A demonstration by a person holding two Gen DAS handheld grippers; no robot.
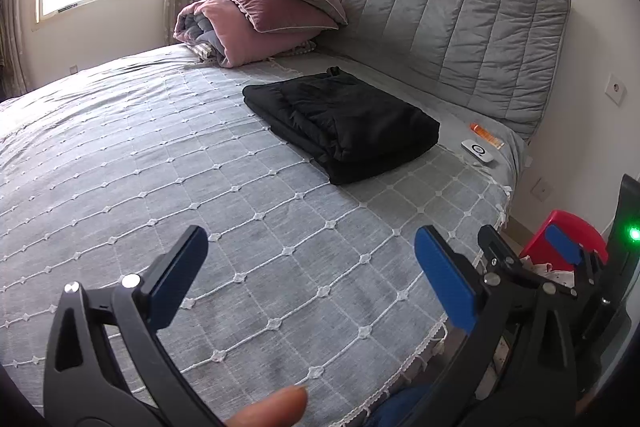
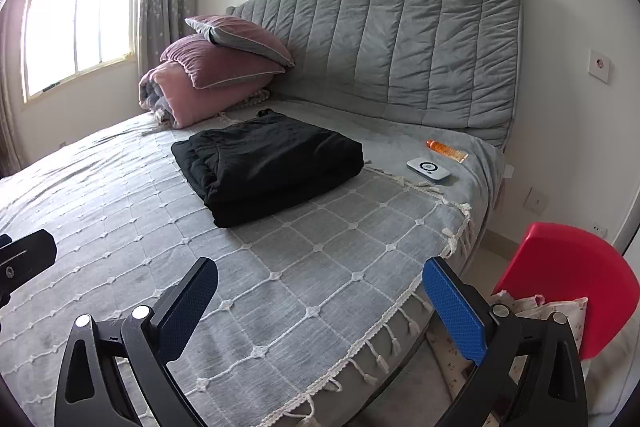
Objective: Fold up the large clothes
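A black garment (image 1: 340,123) (image 2: 272,163) lies folded into a neat thick rectangle on the grey checked bedspread (image 1: 160,167) (image 2: 120,207), near the headboard. My left gripper (image 1: 316,279) hovers open over the near part of the bed, well short of the garment, holding nothing. My right gripper (image 2: 320,311) is open too, above the bed's near right corner, with nothing between its blue pads. In the left wrist view the right gripper (image 1: 528,251) shows at the right edge. A fingertip (image 1: 276,407) shows at the bottom.
Pink pillows and a rolled quilt (image 1: 256,15) (image 2: 212,79) are stacked by the grey padded headboard (image 1: 440,19) (image 2: 400,43). An orange tube (image 2: 446,150) and a small white device (image 2: 428,170) lie near the bed's right edge. A red stool (image 2: 568,279) stands beside the bed.
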